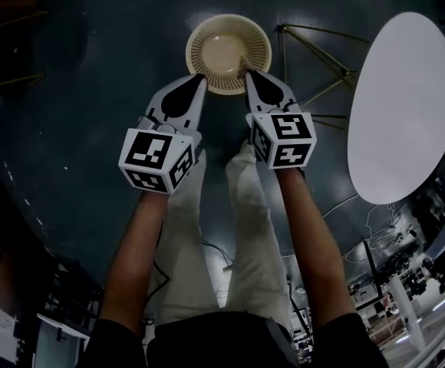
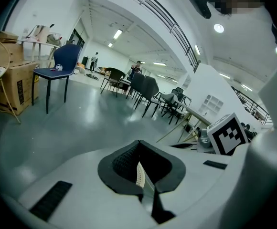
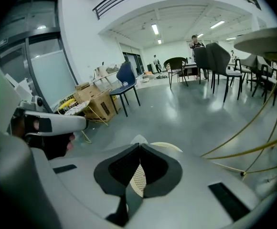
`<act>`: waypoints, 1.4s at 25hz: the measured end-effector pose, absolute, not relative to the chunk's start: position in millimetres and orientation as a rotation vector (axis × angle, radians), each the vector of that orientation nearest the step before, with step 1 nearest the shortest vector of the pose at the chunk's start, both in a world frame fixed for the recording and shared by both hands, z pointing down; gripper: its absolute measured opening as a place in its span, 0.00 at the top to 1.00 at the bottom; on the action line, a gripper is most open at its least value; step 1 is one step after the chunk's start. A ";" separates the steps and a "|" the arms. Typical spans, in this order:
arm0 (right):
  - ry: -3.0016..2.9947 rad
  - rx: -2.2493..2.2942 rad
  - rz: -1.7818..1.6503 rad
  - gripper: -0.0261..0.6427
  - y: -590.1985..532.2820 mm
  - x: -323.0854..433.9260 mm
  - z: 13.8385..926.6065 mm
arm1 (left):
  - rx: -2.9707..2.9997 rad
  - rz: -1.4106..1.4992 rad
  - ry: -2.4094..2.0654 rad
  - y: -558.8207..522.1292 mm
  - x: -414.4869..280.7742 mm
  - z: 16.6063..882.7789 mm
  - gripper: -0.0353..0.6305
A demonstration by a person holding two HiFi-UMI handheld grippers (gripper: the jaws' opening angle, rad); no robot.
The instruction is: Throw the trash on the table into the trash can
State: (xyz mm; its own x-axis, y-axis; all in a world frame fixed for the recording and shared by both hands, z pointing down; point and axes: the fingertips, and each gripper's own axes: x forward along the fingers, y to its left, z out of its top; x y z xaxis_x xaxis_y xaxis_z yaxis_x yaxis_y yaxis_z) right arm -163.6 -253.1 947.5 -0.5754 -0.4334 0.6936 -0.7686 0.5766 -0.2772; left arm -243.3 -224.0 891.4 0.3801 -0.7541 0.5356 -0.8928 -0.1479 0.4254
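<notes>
A round beige mesh trash can (image 1: 228, 52) stands on the dark floor straight below me. My left gripper (image 1: 199, 79) hangs over its near left rim and my right gripper (image 1: 247, 73) over its near right rim, both pointing down. Each has its jaws together with nothing between them. In the left gripper view, the left gripper (image 2: 138, 142) shows a strip of the can's mesh (image 2: 139, 175) through the slit behind its tips. The right gripper (image 3: 139, 145) shows the same mesh (image 3: 138, 179) and the can's rim (image 3: 166, 147). I see no trash.
A white oval table (image 1: 403, 106) on thin gold wire legs (image 1: 314, 60) stands to the right of the can. My legs (image 1: 207, 236) are just behind the grippers. Farther off are a blue chair (image 2: 62, 63), cardboard boxes (image 2: 14, 85) and dark chairs (image 3: 210, 61).
</notes>
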 end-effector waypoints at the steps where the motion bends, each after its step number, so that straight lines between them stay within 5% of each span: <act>1: -2.234 0.953 0.768 0.93 -255.3 -164.0 956.6 | 1.940 0.263 -1.414 -226.1 -243.3 899.3 0.92; 24: -2.052 0.948 0.866 0.92 -283.2 -166.4 1107.8 | 1.858 0.340 -1.378 -235.8 -253.5 1006.0 0.92; 27: -2.030 0.917 0.839 0.79 -279.6 -165.6 1116.0 | 1.851 0.344 -1.372 -233.4 -251.5 1011.5 0.92; 35: -2.062 0.905 0.800 0.79 -279.2 -167.8 1104.2 | 1.852 0.349 -1.370 -229.8 -252.3 1008.7 0.92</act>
